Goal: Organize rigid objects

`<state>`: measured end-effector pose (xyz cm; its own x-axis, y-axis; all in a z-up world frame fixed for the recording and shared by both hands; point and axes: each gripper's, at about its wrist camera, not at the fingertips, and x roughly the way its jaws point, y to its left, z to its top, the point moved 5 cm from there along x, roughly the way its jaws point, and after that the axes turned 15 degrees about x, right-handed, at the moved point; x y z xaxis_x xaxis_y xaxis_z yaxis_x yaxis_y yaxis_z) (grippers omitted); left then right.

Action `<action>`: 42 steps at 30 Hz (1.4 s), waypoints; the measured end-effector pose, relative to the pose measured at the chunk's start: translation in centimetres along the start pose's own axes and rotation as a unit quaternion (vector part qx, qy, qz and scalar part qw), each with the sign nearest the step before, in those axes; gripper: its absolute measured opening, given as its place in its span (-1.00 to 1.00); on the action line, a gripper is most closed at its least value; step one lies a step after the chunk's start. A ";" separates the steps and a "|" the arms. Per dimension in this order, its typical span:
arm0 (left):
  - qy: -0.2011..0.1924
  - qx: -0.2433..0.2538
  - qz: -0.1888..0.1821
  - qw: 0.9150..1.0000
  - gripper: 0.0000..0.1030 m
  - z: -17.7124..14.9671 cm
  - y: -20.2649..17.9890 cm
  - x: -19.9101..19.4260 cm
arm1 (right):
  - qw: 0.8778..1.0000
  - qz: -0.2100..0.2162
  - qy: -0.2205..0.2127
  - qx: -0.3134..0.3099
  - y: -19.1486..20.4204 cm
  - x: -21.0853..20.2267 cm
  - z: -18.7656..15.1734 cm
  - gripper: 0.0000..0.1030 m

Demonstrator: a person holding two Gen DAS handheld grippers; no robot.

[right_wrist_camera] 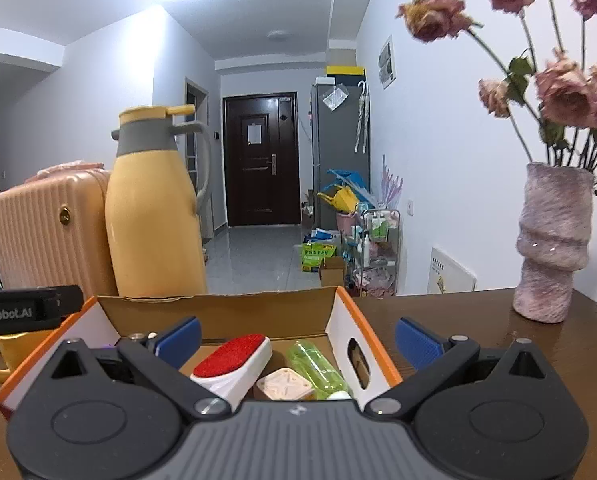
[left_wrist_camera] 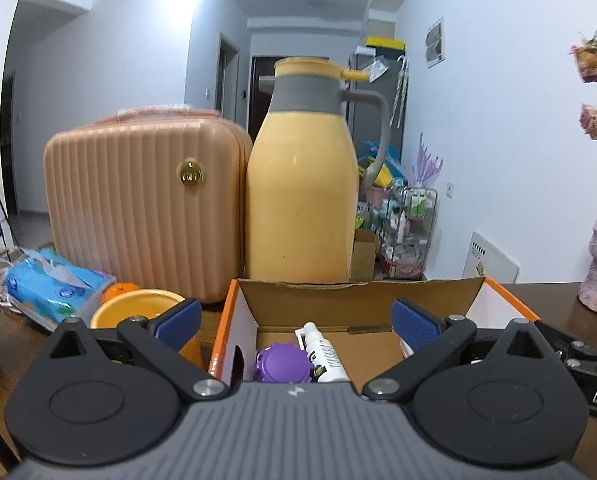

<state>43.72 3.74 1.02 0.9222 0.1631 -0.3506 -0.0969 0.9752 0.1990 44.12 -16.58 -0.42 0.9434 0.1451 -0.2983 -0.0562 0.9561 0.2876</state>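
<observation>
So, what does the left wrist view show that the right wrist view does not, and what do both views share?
Only the left wrist view shows the purple cap and the white spray bottle in the box, plus the blue wipes pack on the table.

Only the right wrist view shows the red lint brush, the green bottle and the pink cube in the box, and the dark front door.

Both show the cardboard box, the yellow thermos jug, the pink suitcase, the yellow mug and the vase of dried roses.
</observation>
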 end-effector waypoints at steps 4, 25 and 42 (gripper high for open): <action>-0.021 0.015 0.008 1.000 1.00 -0.3 0.1 -2.2 | 1.000 0.003 -0.009 0.003 -0.5 -2.7 -0.2 1.00; -0.044 0.032 -0.009 0.998 1.00 -6.2 3.1 -21.1 | 1.000 -0.002 -0.012 -0.009 -2.4 -23.0 -4.5 1.00; -0.019 0.043 -0.046 0.998 1.00 -14.2 4.2 -33.5 | 0.999 -0.035 0.031 -0.017 -3.1 -35.6 -10.7 1.00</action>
<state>7.15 4.52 0.60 0.9395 0.0668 -0.3361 0.0192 0.9691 0.2461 7.25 -21.99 -0.44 0.9230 0.0916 -0.3737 -0.0022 0.9725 0.2331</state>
